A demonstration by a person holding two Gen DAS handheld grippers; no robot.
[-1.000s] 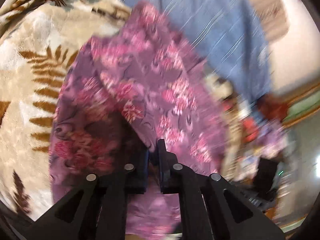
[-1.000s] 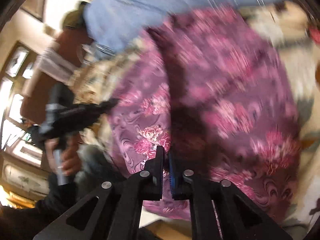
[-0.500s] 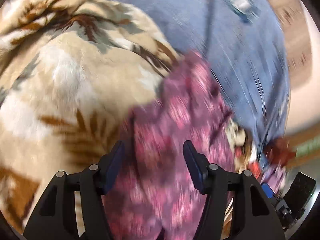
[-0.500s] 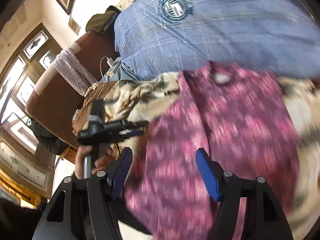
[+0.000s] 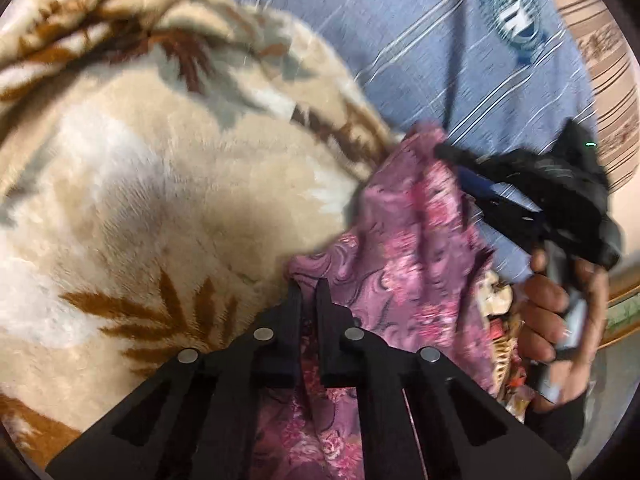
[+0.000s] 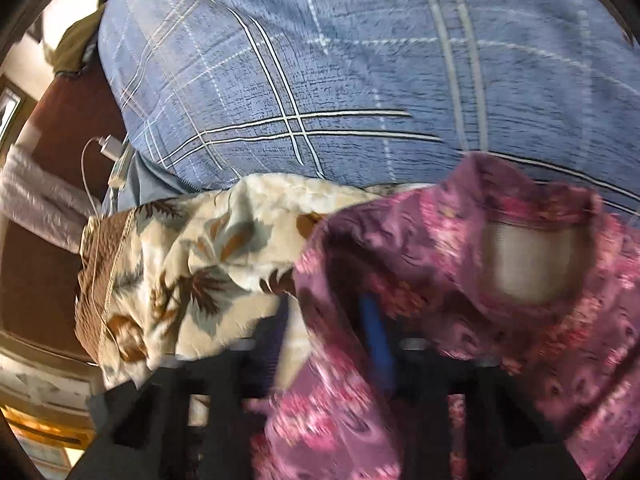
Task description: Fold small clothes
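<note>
A small purple garment with a pink flower print (image 5: 404,248) lies crumpled on a cream leaf-print blanket (image 5: 160,184). My left gripper (image 5: 308,292) is shut on the garment's near edge. In the left wrist view the right gripper (image 5: 532,196) sits at the garment's far end, held by a hand (image 5: 560,312). In the right wrist view the garment (image 6: 460,280) drapes over my right gripper (image 6: 332,320); its jaws stand apart with cloth between them, blurred. A neck opening (image 6: 528,264) shows at the right.
A blue plaid cover (image 6: 320,80) lies beyond the blanket (image 6: 192,272) and also shows in the left wrist view (image 5: 440,40). A white charger and cable (image 6: 108,148) lie at the left by brown furniture (image 6: 36,264).
Both grippers opened half a second ago. Now the left has shut on the garment's edge, and the right has moved in under the garment's far end.
</note>
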